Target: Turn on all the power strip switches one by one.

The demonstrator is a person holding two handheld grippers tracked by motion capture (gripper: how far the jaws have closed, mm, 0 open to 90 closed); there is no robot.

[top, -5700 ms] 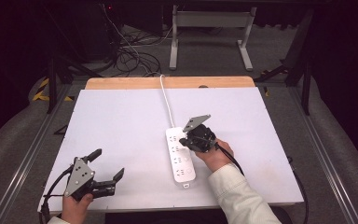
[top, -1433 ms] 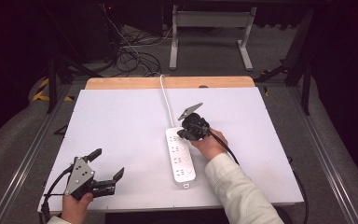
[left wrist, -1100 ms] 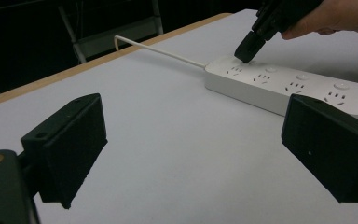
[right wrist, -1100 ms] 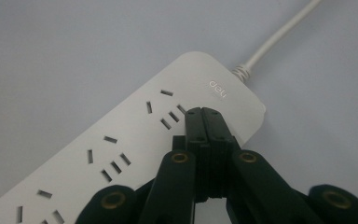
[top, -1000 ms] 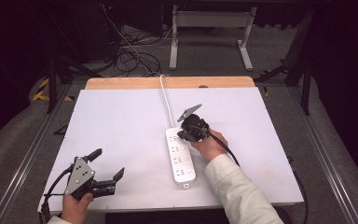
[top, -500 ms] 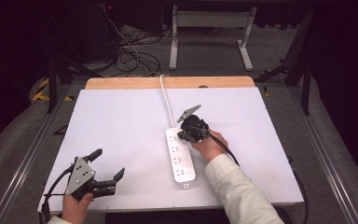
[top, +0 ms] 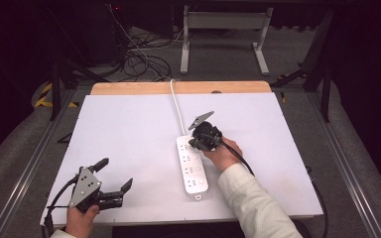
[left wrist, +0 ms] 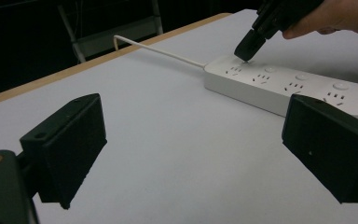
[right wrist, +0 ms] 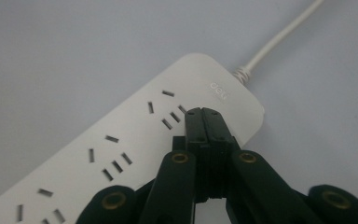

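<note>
Right gripper (top: 194, 143) has its jaws pressed together with nothing between them, tip down on the white power strip (top: 192, 166) at the cable end, on or just beside the switch button nearest the cord; looks like a button press in hand. Strip lies near table (top: 129, 129) centre, long axis running roughly 12 to 6 in the high view, white cord (top: 175, 106) leaving at 12 toward the far edge. From the gripper tip the rest of the strip stretches toward 6, and the cord exits at about 11.

Risks, as judgement: the closed tip could slide off the small button onto a socket face, since the contact patch is narrow. A slanted push could skid the light strip across the smooth table, as nothing braces it. Left gripper (top: 114, 183) rests with jaws spread and empty, well apart at 7 o'clock from the strip, giving no support.

In the left gripper view the right gripper's tip (left wrist: 248, 45) touches the strip's top face.
</note>
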